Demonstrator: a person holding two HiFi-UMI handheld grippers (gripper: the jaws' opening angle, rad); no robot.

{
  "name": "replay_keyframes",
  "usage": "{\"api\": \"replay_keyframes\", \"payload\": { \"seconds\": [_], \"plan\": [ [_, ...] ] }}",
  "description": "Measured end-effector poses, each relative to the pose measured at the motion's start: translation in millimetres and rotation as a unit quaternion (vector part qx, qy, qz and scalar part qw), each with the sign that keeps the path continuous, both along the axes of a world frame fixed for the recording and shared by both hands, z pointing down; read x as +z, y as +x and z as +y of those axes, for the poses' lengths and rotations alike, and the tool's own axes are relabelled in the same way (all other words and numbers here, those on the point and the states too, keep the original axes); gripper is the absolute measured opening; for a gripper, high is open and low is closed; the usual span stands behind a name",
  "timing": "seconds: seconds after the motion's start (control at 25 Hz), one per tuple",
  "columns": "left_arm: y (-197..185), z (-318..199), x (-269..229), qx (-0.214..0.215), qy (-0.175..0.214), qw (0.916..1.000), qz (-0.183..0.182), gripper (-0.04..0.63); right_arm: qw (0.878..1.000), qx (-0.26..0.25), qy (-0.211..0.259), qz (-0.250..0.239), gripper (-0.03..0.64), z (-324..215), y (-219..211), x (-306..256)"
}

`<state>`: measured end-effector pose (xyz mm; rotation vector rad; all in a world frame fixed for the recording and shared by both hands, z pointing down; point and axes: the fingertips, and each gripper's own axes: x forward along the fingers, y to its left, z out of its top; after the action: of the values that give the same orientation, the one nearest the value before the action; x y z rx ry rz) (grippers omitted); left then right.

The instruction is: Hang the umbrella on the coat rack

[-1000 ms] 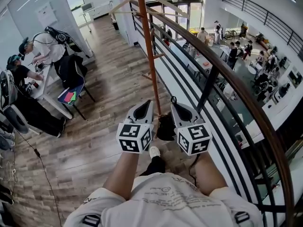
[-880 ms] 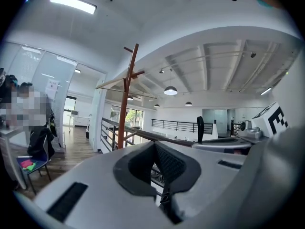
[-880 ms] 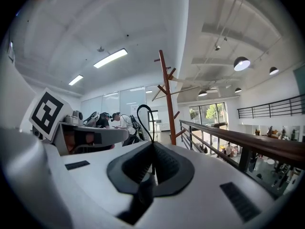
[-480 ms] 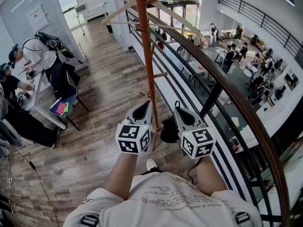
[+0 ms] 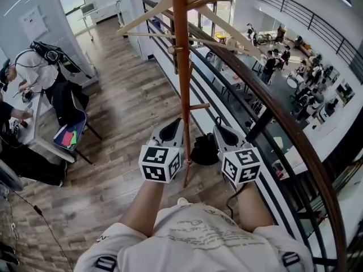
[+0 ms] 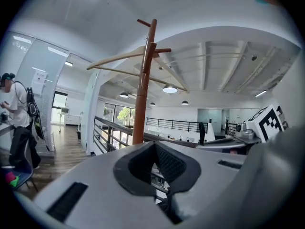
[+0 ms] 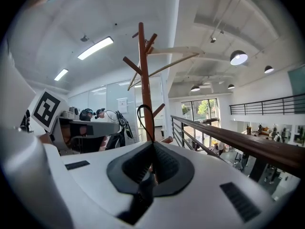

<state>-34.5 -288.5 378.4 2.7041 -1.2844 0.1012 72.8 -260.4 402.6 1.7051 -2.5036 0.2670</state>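
Rust-brown wood fills the middle now: the coat rack (image 5: 182,67) has come much nearer than a second ago, and its pole stands just ahead, between our tools. Our right tool (image 5: 219,129) is clamped on the strap loop (image 7: 144,120) of the black umbrella (image 5: 204,150), which dangles beneath; our left tool (image 5: 174,124) is closed on nothing. We judge that hanging comes next. A short peg (image 5: 199,106) juts rightward, where the railing (image 5: 283,129) crowds us; leftward there is room.
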Motion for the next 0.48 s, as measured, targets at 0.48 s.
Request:
{"api": "replay_keyframes", "payload": {
  "seconds": [0.48],
  "plan": [
    [3,-47,19,0.009,-0.022,0.9997,-0.003,-0.005,0.998,0.000,-0.062,0.029,0.003,-70,16,36]
  ]
}}
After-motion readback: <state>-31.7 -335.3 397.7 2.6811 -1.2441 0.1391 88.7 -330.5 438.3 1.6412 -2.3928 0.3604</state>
